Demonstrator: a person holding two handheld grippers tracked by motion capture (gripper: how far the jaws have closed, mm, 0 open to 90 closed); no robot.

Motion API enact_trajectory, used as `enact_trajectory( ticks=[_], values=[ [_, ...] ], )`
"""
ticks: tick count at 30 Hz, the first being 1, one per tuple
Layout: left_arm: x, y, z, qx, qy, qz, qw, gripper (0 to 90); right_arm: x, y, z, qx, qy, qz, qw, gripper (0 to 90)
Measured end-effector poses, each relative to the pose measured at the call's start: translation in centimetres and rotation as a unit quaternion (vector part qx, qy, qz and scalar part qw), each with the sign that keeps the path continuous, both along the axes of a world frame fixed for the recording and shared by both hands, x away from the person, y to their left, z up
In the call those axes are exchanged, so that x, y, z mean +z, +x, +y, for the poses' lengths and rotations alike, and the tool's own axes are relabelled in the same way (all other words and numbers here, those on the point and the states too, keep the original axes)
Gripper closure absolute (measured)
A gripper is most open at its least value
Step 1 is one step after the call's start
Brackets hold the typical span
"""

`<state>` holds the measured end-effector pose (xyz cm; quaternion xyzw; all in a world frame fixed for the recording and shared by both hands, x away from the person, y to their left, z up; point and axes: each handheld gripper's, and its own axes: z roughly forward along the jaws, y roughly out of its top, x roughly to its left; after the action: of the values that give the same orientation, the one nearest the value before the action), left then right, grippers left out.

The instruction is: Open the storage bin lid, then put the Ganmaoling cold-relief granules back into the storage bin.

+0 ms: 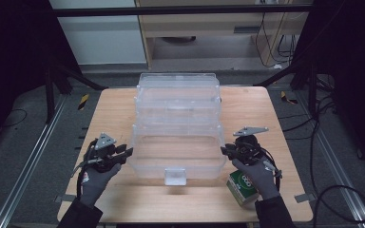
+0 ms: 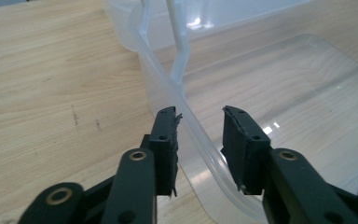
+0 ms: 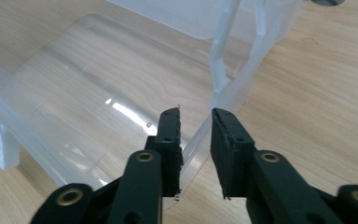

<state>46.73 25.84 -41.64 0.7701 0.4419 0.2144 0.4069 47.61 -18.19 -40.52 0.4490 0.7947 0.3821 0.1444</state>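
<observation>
A clear plastic tiered storage box [image 1: 177,102] stands open on the wooden table [image 1: 111,111], its trays stepped toward me. My left gripper [image 1: 129,153] is at the left rim of the lowest tray [image 1: 145,167]. In the left gripper view its jaws [image 2: 199,126] straddle that rim [image 2: 161,77] with a gap on both sides. My right gripper [image 1: 223,150] is at the tray's right rim. In the right gripper view its jaws [image 3: 196,126] stand either side of the thin wall [image 3: 223,81], close to it but not pressing. The tray looks empty.
A green and white carton [image 1: 242,186] lies on the table under my right hand, near the front edge. A white latch [image 1: 175,175] sticks out of the tray's front wall. Dark frame bars and cables surround the table.
</observation>
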Motion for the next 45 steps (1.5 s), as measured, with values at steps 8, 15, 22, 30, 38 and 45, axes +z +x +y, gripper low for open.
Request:
enact_trajectory(
  ticks=[8,15,22,30,38,45],
  values=[
    [1.6,-0.3,2.6,0.034,-0.013,-0.033,0.9988,49.2,2.3,-1.6,-1.3,0.006,0.014,-0.042,0.999,50.3],
    [0.5,0.6,4.5,0.073,-0.001,-0.029,0.9969,43.3,2.8,-2.6,-2.1,0.003,-0.036,-0.022,0.9991,39.6],
    [-0.3,1.3,5.5,0.092,0.004,-0.015,0.9956,40.4,4.0,-3.3,-2.7,-0.008,-0.057,0.014,0.9982,33.8],
    [-0.9,1.6,6.3,0.111,0.009,-0.014,0.9937,37.0,5.9,-4.4,-2.9,-0.014,-0.08,0.04,0.9958,29.6],
    [-1.5,2.1,6.3,0.114,0.031,-0.004,0.993,35.6,5.4,-4.6,-2.7,-0.009,-0.104,0.064,0.9925,27.8],
    [-1.9,2.2,6.4,0.115,0.033,0.006,0.9929,35.3,4.7,-4.3,-2.3,-0.009,-0.117,0.097,0.9883,25.6]
  ],
)
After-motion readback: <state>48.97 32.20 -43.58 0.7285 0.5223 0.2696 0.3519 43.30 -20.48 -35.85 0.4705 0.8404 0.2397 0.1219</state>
